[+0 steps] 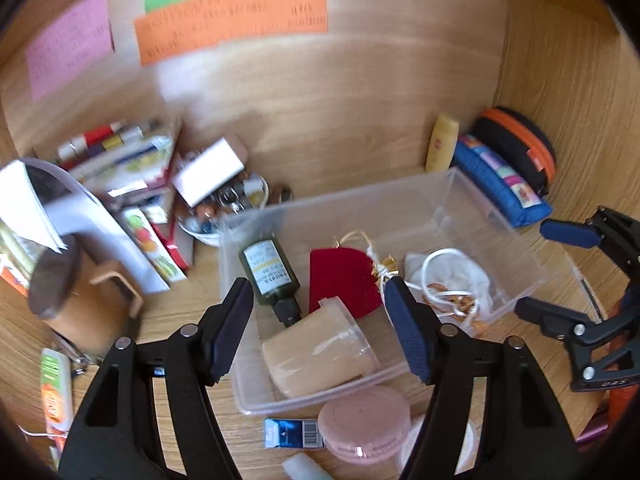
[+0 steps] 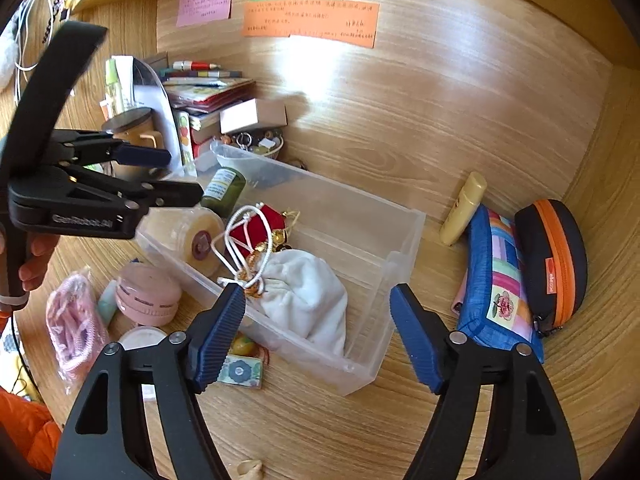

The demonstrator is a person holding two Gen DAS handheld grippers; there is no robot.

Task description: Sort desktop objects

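A clear plastic bin (image 1: 472,200) (image 2: 400,240) sits on the wooden desk. It holds a dark green bottle (image 1: 270,272) (image 2: 222,192), a red pouch (image 1: 342,280) (image 2: 260,228), a beige jar on its side (image 1: 320,352) (image 2: 196,240) and a white drawstring bag (image 1: 460,280) (image 2: 308,296). My left gripper (image 1: 320,320) (image 2: 176,176) is open and empty above the bin's near end. My right gripper (image 2: 318,320) (image 1: 544,272) is open and empty, just in front of the bin's right end.
A pink round case (image 1: 364,424) (image 2: 146,294), a blue packet (image 1: 294,434) and a pink cord (image 2: 74,324) lie by the bin. A blue patchwork pouch (image 2: 500,288), a black-orange case (image 2: 552,260) and a yellow tube (image 2: 462,208) lie right. Books (image 2: 208,96), a mug (image 1: 76,304) and a bowl (image 1: 224,208) stand left.
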